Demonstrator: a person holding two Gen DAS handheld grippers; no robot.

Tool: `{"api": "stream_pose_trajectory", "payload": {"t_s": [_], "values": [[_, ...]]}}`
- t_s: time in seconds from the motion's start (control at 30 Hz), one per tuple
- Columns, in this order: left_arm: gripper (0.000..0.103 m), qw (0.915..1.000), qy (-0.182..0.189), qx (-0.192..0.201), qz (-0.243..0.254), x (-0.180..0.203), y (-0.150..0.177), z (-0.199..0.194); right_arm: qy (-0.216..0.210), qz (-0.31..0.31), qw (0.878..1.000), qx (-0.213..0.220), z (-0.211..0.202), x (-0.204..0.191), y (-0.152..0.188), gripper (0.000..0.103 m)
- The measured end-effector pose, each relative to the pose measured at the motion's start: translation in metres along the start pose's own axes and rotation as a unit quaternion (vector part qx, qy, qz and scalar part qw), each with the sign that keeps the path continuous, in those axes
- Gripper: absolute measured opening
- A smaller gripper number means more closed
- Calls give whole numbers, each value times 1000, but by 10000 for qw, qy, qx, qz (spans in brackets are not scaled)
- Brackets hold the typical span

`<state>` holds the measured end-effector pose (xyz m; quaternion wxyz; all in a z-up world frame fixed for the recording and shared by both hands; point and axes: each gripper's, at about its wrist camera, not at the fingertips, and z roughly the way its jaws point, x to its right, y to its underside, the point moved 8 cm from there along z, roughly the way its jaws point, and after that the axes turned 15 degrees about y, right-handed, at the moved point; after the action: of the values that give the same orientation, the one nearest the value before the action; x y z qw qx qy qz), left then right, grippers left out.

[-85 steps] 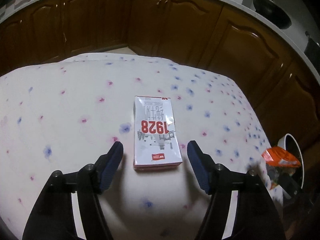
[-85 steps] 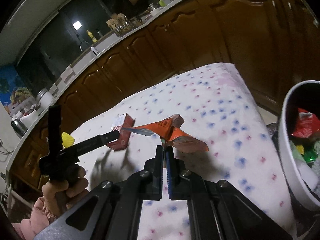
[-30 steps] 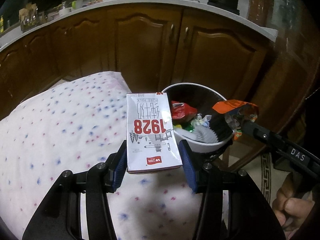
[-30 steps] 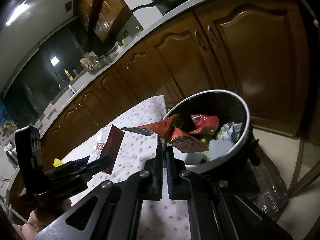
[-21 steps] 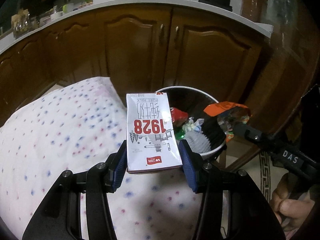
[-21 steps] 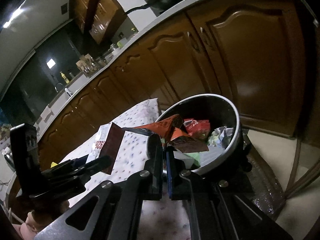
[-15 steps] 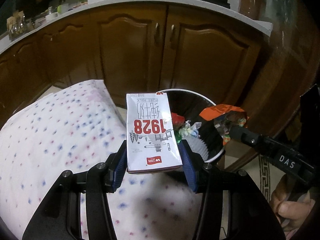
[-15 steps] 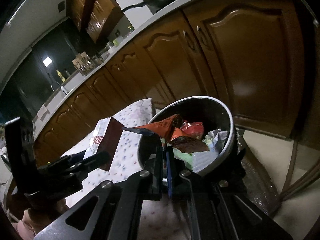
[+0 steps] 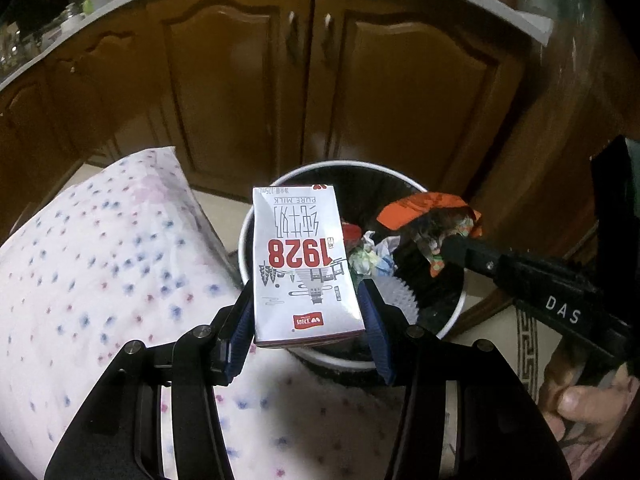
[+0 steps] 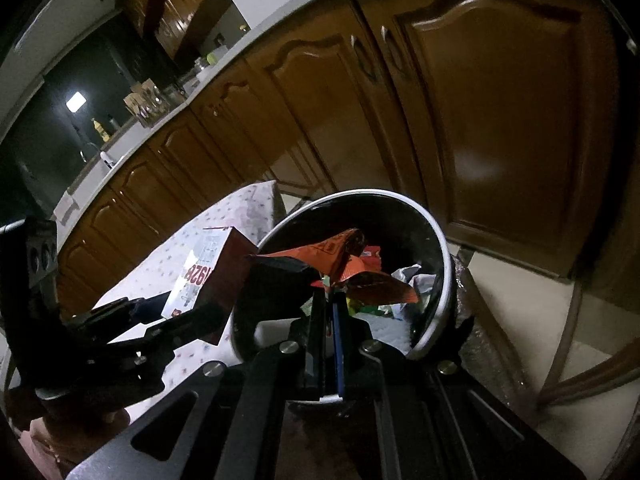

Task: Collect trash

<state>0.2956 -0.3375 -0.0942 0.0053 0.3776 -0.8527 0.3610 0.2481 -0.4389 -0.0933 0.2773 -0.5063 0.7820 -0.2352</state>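
Left claw clamped on carton, held over near rim of bin, lower end overhanging worktop beside bin. Risk if released here: strike on rim, fall onto worktop or floor. Right claw pinched shut on wrapper, above bin's middle. Risk: light foil clinging to pads or drifting outside; claws colliding over bin.

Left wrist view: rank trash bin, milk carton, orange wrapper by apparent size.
1. Trash bin, widest, though partly hidden by the carton.
2. Milk carton, clamped in the left gripper; close to the lens, so it looks inflated.
3. Orange wrapper, pinched in the right gripper, smallest.
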Motion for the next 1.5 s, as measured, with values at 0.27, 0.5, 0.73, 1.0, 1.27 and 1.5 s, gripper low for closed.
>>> {"api": "stream_pose_trajectory", "payload": {"t_s": [0.27,0.5,0.73,1.0,1.27,1.5], "values": [[50,9995,162,-241,-82,-3,-3,13,80,-11,10000,-49,12,2,-5,8],[67,9998,164,-52,-80,-3,-7,1,2,139,9998,-145,16,6,-5,30],[67,9993,66,284,-250,-13,2,-29,-68,290,9996,-17,4,8,-4,34],[68,9937,-48,809,-779,-25,46,-71,-148,520,9977,405,-31,-4,17,65],[73,9875,-321,1253,-897,-32,81,-113,-84,526,9951,832,-70,-28,50,88],[73,9803,-456,1726,-845,-29,96,-154,160,258,9921,1215,-105,-53,60,89]]}}
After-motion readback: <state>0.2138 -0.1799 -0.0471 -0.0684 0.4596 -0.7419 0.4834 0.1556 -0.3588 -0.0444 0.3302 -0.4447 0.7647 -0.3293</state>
